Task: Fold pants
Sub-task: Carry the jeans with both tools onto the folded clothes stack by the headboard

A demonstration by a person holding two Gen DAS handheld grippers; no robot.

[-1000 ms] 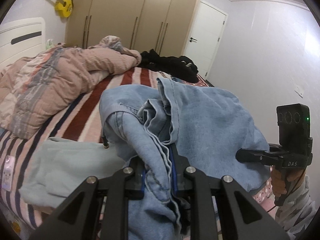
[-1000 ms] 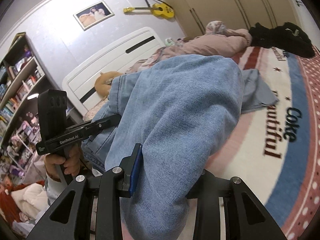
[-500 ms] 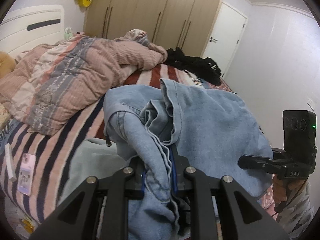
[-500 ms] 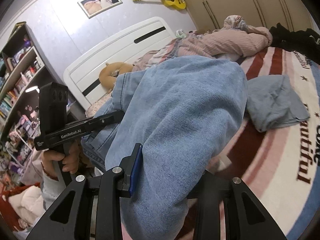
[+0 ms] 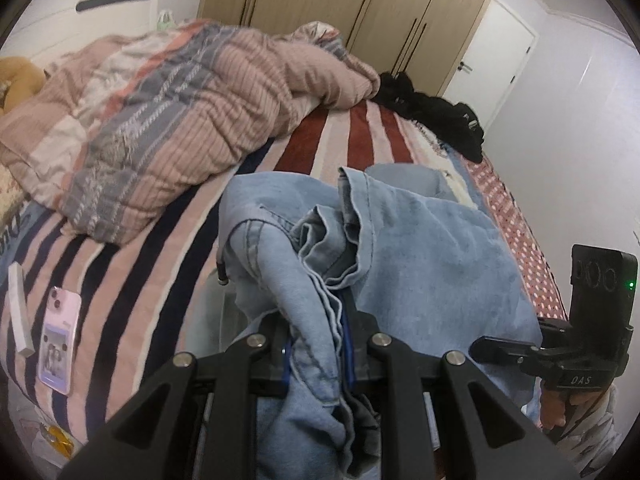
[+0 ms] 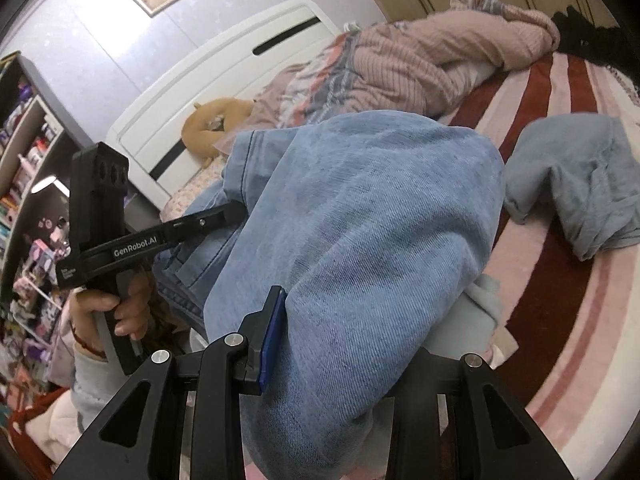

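Light blue jeans (image 5: pixel 420 264) hang bunched between my two grippers above the striped bed. My left gripper (image 5: pixel 320 344) is shut on a gathered edge of the jeans, with folds draped over its fingers. My right gripper (image 6: pixel 340 336) is shut on a thick fold of the jeans (image 6: pixel 360 220), which hides its right finger. The right gripper's body shows at the right of the left wrist view (image 5: pixel 576 336). The left gripper's body shows at the left of the right wrist view (image 6: pixel 120 236).
A crumpled pink quilt (image 5: pixel 180 112) covers the bed's far side. A pale blue garment (image 6: pixel 580 184) lies on the striped bedspread (image 5: pixel 348 144). A pink phone (image 5: pixel 58 340) and a white box (image 5: pixel 18 312) lie near the bed's edge. Black clothes (image 5: pixel 432 112) lie far off.
Both grippers have tilted down and moved with the jeans toward the bed; more of the bedspread, the quilt and the phone now show.
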